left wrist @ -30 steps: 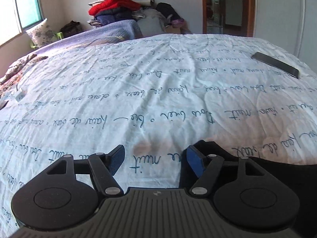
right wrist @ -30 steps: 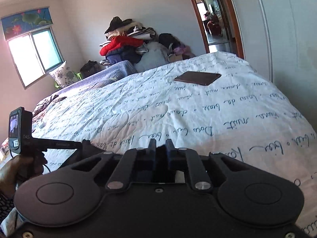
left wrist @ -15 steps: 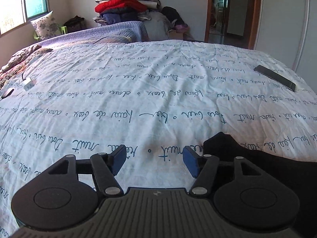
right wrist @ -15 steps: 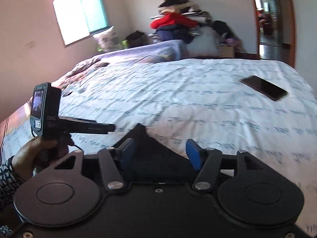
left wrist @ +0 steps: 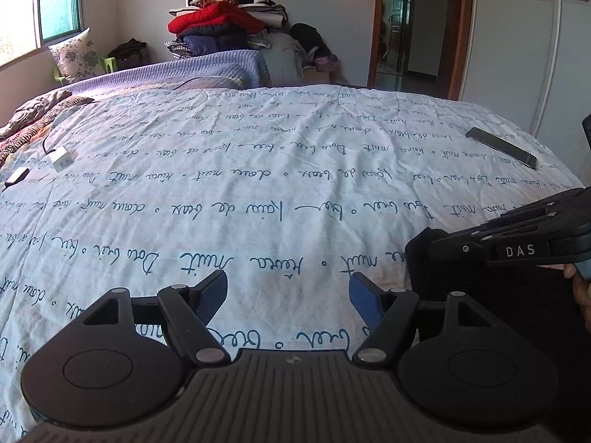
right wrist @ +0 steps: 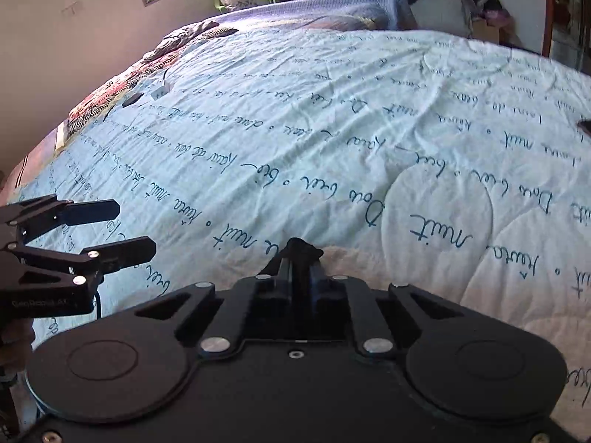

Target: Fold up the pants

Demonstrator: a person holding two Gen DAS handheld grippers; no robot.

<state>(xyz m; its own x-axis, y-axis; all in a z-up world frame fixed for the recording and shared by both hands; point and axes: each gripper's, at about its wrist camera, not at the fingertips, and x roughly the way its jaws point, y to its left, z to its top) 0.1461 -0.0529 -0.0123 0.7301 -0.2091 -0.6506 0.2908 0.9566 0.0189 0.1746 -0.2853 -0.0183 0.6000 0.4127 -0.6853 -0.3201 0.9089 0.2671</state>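
Note:
The black pants (left wrist: 480,295) lie at the near right edge of the bed, mostly hidden behind the grippers. My left gripper (left wrist: 288,291) is open and empty over bare quilt, just left of the pants. My right gripper (right wrist: 300,258) is shut on a corner of the black pants (right wrist: 301,247), which pokes up between its fingers. In the left wrist view the right gripper (left wrist: 436,247) comes in from the right onto the pants corner. In the right wrist view the left gripper (right wrist: 127,230) shows open at the left.
The bed carries a pale blue quilt with script writing (left wrist: 295,170). A dark phone (left wrist: 500,147) lies at its right side, a white charger (left wrist: 61,157) with cable at its left. Piled clothes (left wrist: 221,26) stand at the far wall, with a doorway (left wrist: 402,26) to the right.
My right gripper has shut on the pants corner after standing open half a second ago. My left gripper has shifted left, away from the pants, and stays open.

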